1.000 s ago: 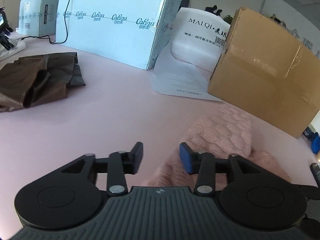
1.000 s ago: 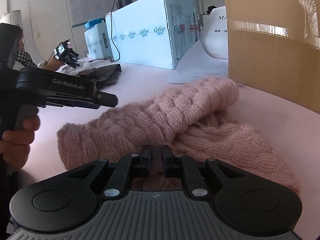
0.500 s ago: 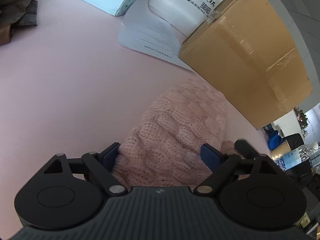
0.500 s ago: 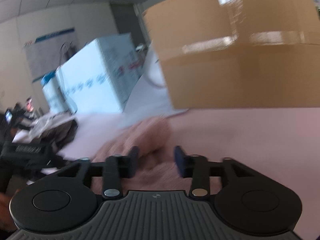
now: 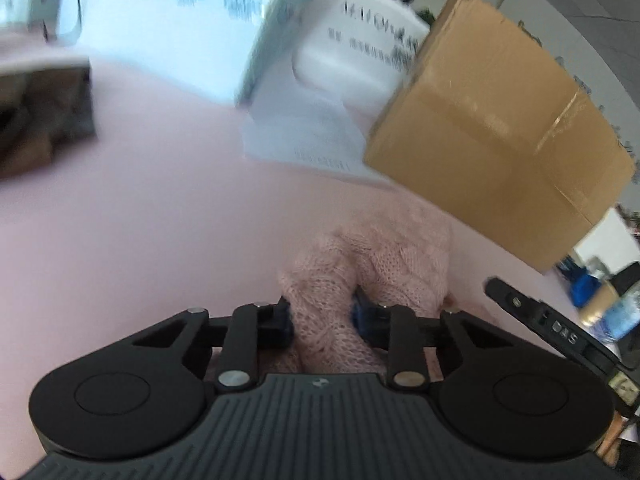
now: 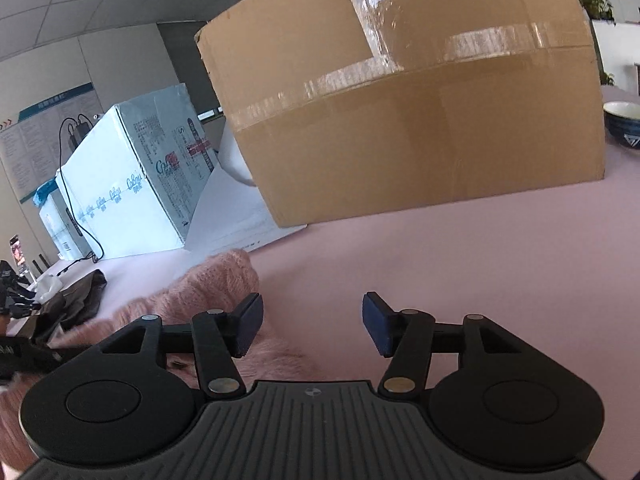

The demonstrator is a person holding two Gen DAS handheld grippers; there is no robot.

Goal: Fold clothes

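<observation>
Two black two-finger grippers worked over a pale pink tabletop (image 6: 460,248). The left gripper (image 5: 322,316) had a bunched fold of the pink cable-knit sweater (image 5: 384,256) between its blue-padded fingers (image 5: 360,314), and its jaws were closing, the pads already pressing into the wool from both sides. That sweater lay heaped on the tabletop just in front of a taped brown cardboard box (image 5: 500,128). In the right wrist view the right gripper (image 6: 312,324) stood with its jaws apart and opening; bare tabletop showed between the pads, and the sweater (image 6: 208,288) reached only to the left finger (image 6: 250,322). Behind the sweater sat a sheet of white printed paper (image 6: 232,220) and a large white carton with blue lettering (image 6: 128,184). Farther left lay a crumpled dark brown garment (image 6: 76,300). A dark blue bowl (image 6: 624,120) stood beside the cardboard box at the right edge.
</observation>
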